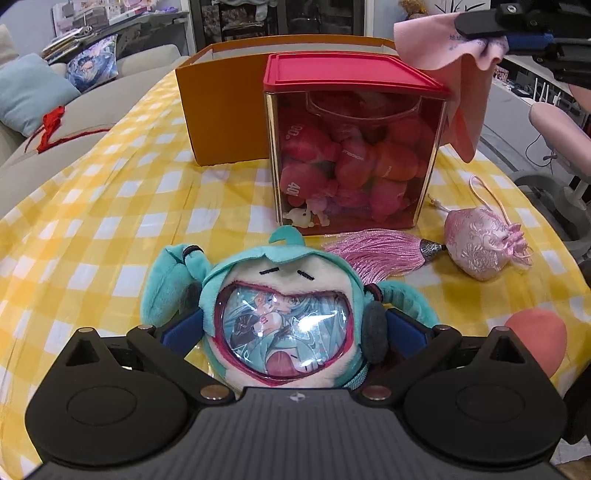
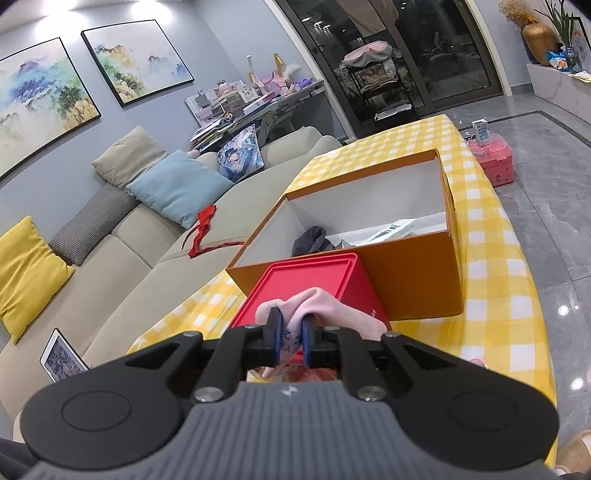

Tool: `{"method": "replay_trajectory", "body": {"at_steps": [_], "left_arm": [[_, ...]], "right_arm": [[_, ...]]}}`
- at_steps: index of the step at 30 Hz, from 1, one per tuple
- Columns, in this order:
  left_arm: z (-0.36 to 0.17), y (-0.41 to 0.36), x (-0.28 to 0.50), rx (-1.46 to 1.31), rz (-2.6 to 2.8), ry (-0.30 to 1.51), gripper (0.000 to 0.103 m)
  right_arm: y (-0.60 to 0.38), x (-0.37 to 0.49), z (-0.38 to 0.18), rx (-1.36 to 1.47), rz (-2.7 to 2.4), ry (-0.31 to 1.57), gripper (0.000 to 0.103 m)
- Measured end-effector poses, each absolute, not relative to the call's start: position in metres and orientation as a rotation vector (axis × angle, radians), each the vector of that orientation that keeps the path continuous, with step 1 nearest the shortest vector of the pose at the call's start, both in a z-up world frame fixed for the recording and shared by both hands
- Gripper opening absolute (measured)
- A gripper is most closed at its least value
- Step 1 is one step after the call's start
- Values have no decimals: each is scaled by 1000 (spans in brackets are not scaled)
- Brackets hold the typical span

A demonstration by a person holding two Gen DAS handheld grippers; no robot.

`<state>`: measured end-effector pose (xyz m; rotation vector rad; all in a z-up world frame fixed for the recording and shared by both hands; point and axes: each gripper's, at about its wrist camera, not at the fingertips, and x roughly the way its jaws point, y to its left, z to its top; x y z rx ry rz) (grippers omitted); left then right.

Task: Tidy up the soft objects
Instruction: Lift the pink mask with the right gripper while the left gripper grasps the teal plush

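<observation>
Held above the red lid (image 2: 303, 284) of a clear-walled storage bin (image 1: 351, 166): a pale pink cloth (image 2: 317, 306), thin and limp, printed with small dark characters near the pinched edge, bunched between the blue pads of the right gripper (image 2: 291, 341), clamped narrow on the fabric. Seen from the left wrist camera, draped in soft folds from the right gripper (image 1: 491, 35) at upper right, one corner hanging down past the bin's far side. Lower in that view, gripped at both cheeks by the left gripper (image 1: 293, 328): a teal plush doll (image 1: 284, 295) with twin tails, stitched closed eyes and a wide mouth framing a glossy picture window, resting on the yellow-and-white checked tablecloth (image 1: 110, 221) just in front of the bin. Packed inside the bin, tinted red by its walls: rounded plush shapes, some with white lettering. Just beside the bin on the cloth, a pink brocade sachet (image 1: 476, 247) with a drawstring neck, a carrying loop and a long pink tassel (image 1: 380, 251) fanned toward the doll. Near the frame's right edge, part of a coral-coloured rounded object (image 1: 539, 339), too cropped to identify. Behind the bin and touching it, an open orange cardboard box (image 2: 417, 266), white inside, holding a dark garment (image 2: 314, 240) and a white item. Beyond the table, a beige sofa (image 2: 147, 258) with blue, yellow and grey cushions.
</observation>
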<state>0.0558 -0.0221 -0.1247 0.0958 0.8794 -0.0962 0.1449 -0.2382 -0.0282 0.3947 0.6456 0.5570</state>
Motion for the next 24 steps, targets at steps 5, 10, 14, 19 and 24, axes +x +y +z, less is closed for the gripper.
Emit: {"method": "replay_trajectory", "body": {"at_steps": [5,10,14,19,24], "left_arm": [[-121,-19,53,58,-83,869,103],[-108,-25,45,65,-77,818,58],[-114,-34,46,157,-58,823,65],[-108,-30,42,122,-34,810,103],[-104,-4,50,45,52,828,103]], "right_arm": [[-238,145,-28,396,557,641,10],[-239,145,-28,400,560,640,10],[-240,144,-29,402,557,643,10],[-238,144,-30,392,557,656,10],[-241,145,-30,402,555,657,10]]}}
